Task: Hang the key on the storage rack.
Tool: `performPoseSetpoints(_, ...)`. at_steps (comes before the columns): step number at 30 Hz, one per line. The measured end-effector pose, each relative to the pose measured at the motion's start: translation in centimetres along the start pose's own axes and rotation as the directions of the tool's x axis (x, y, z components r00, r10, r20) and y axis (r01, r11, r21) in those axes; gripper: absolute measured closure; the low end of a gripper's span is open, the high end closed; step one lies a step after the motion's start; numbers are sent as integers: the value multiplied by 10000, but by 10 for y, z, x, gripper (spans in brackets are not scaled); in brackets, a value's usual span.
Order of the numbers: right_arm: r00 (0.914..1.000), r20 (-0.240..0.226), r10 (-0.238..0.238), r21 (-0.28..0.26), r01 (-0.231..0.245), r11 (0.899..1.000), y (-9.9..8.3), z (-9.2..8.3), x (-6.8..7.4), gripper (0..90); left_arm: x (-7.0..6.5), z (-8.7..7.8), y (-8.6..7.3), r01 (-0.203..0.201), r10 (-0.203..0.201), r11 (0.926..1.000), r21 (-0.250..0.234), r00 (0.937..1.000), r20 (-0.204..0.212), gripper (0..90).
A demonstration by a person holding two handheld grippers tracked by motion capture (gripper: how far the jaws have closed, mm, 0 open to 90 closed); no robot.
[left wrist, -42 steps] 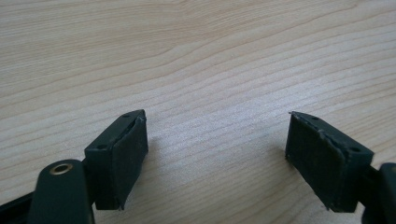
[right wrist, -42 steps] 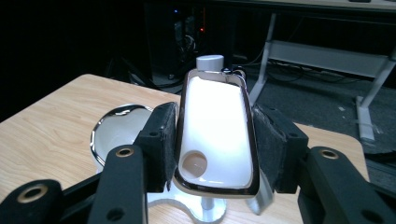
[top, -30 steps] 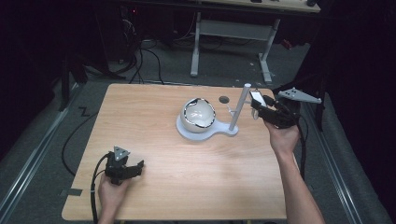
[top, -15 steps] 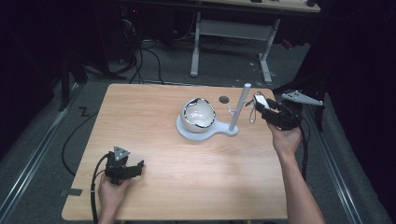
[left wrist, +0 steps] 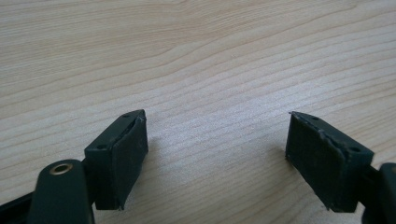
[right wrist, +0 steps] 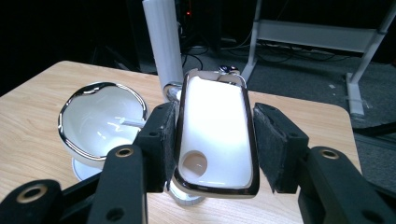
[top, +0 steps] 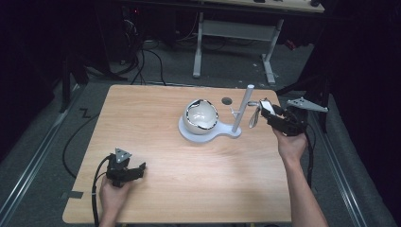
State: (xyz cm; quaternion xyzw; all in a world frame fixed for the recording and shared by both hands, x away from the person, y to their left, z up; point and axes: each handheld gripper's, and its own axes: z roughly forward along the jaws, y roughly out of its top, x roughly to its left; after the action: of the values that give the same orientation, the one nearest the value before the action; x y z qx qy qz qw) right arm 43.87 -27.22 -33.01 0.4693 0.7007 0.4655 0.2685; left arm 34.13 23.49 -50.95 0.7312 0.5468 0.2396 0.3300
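While our right gripper point(right wrist: 212, 140) clamps a white, chrome-rimmed key-fob-shaped tag point(right wrist: 214, 135) by its two long sides, the piece hangs just beside the white upright post point(top: 242, 106) of a white plastic stand point(top: 208, 134). We hold it flat-face to the camera, probably so its top ring can line up with the small hook on the post; from the high view that hook is too small for us to be sure. A strap or loop point(top: 254, 116) dangles from the tag between gripper and post. On the stand's base sits a white, chrome-edged round bowl point(top: 201, 117), touching the base and well apart from the tag.

Our left gripper point(left wrist: 217, 158) rests low over bare wood near the front left corner of the light wooden table point(top: 156, 118), jaws spread wide with nothing between them, parked out of the way.

We have open tabletop in front of the stand and to its left. On the right, the hand point(top: 291, 144) works close to the table's right edge, so room there is tight.
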Motion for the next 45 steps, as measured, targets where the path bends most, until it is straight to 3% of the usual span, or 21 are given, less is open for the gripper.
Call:
performPoseSetpoints(15,10000,72,-14,354,11,9994,-20,13,-1,510,0,0,0,-18,18,10000,-3,10000,-23,214)
performPoseSetpoints(29,9987,148,-494,615,484,9969,-31,36,20,508,0,0,0,-14,14,10000,-3,10000,-14,213)
performPoseSetpoints(45,9995,100,-291,808,282,9963,-41,50,22,500,0,0,0,-20,20,10000,-4,10000,-20,213)
